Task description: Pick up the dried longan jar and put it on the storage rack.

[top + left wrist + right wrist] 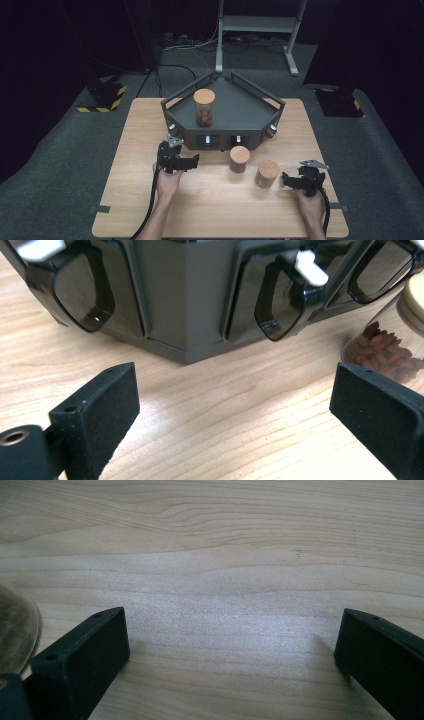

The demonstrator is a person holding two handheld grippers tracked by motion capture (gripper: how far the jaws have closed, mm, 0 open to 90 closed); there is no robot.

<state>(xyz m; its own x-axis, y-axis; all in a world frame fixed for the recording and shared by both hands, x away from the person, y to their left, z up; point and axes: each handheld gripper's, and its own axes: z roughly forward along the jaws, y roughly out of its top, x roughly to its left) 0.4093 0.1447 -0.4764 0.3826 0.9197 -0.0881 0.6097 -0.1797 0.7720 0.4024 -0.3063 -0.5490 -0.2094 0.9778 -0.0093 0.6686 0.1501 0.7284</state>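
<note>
A dark grey angular tray stand (240, 102) sits at the back of the wooden table, with a cork-lidded glass jar (204, 107) of brown pieces standing on it. Two more cork-lidded jars stand on the table in front: one (239, 159) near the stand, one (267, 173) further right. My left gripper (192, 161) is open, left of the middle jar, facing the stand's front (190, 300); the jar of dried pieces (390, 347) shows at its right. My right gripper (286, 180) is open, just right of the right jar, with bare table between its jaws (230, 630).
White latches (311, 267) and dark clear handles line the stand's front. A metal frame leg (219, 40) and cables lie on the floor behind the table. Bare wood spans the table's near half (220, 210).
</note>
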